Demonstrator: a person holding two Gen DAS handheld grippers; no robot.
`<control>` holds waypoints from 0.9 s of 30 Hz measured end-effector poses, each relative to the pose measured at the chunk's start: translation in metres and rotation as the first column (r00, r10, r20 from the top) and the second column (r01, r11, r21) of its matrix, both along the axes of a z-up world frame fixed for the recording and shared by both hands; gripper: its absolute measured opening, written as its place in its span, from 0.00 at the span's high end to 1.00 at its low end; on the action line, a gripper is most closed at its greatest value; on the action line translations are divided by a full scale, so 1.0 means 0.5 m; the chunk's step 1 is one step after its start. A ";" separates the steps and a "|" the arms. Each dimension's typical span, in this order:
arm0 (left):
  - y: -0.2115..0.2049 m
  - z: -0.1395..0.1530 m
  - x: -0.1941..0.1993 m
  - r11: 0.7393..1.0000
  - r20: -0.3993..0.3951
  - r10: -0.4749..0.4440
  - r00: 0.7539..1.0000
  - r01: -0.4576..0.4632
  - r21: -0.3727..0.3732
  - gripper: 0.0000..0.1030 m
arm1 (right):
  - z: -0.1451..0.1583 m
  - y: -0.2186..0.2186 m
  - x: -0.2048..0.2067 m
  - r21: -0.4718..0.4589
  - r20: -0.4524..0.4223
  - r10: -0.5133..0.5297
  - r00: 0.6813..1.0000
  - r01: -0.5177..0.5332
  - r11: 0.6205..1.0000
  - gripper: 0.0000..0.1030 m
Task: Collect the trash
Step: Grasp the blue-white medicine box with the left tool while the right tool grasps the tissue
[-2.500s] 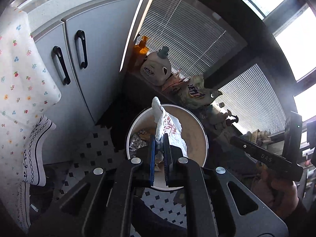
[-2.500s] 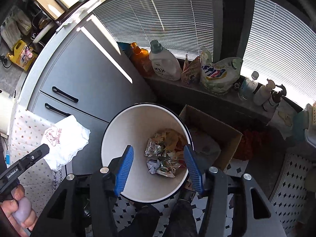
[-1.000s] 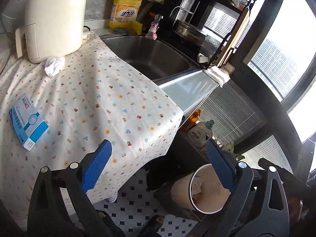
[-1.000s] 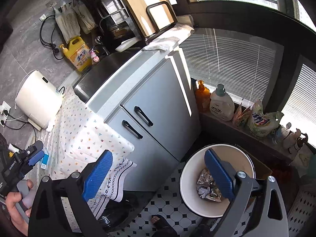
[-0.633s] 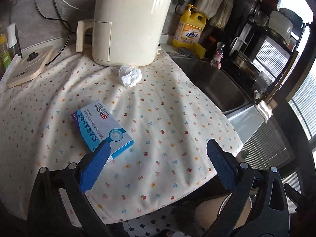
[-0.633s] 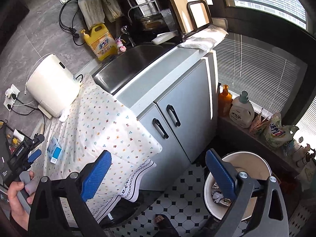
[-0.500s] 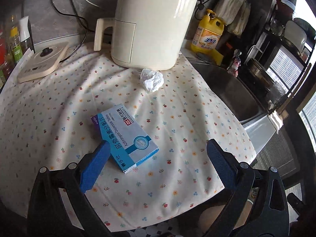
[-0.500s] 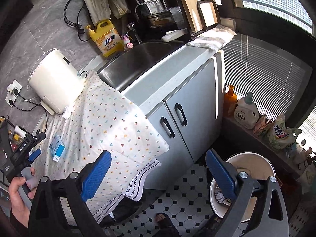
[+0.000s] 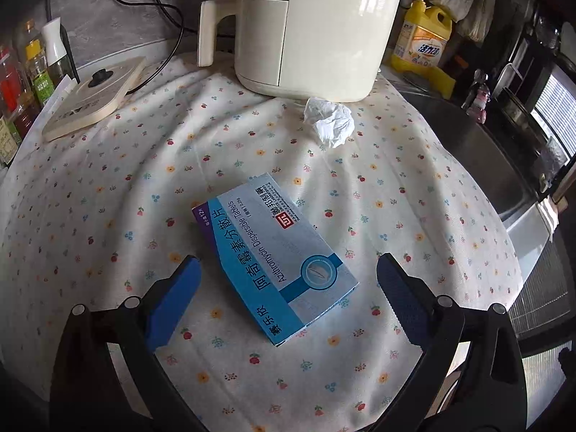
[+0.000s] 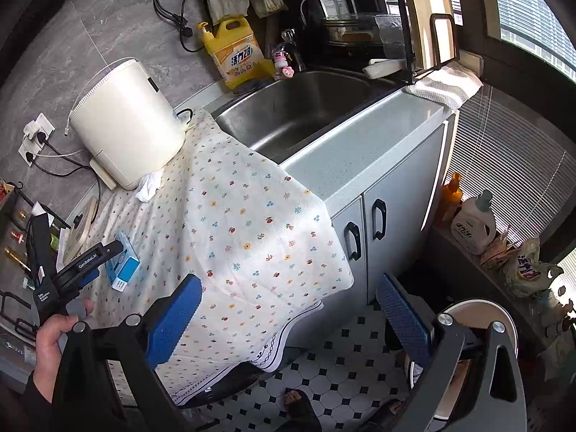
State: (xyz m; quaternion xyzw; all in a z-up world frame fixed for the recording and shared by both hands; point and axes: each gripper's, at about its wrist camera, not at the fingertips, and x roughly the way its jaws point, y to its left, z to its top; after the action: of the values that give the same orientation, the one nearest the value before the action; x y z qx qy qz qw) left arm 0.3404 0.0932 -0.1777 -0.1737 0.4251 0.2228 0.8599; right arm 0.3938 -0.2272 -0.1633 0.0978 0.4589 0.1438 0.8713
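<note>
A blue and white tablet box (image 9: 275,255) lies flat on the flowered tablecloth (image 9: 108,194). A crumpled white tissue (image 9: 329,122) lies beyond it, at the foot of a cream appliance (image 9: 309,25). My left gripper (image 9: 286,280) is open and empty, hovering just above the box with a finger on each side. My right gripper (image 10: 288,302) is open and empty, high above the floor by the table's hanging edge. The right wrist view also shows the box (image 10: 124,264), the tissue (image 10: 148,186), the left gripper (image 10: 91,257) and the white trash bin (image 10: 504,320) at the lower right.
A cream kettle base (image 9: 93,97) and sauce bottles (image 9: 25,82) stand at the left. A yellow detergent jug (image 9: 421,39) and a steel sink (image 10: 298,108) lie to the right. Grey cabinet doors (image 10: 392,216) and a tiled floor (image 10: 338,378) sit below.
My left gripper dropped a white wrapper into the bin, opened, and swung up over the table to the tablet box. My right gripper rose away from the bin, staying open.
</note>
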 end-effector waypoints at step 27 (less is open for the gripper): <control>0.164 0.035 -0.158 0.994 0.106 0.112 0.988 -0.110 -0.029 0.36 | -0.014 0.274 0.058 -0.010 -0.004 0.266 0.964 -0.266 0.964 0.08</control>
State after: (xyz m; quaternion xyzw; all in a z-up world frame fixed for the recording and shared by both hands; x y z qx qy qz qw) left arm 0.2612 0.1754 -0.1604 -0.2190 0.3703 0.2557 0.8657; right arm 0.4228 -0.0901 -0.1700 0.0309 0.4696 0.2570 0.8441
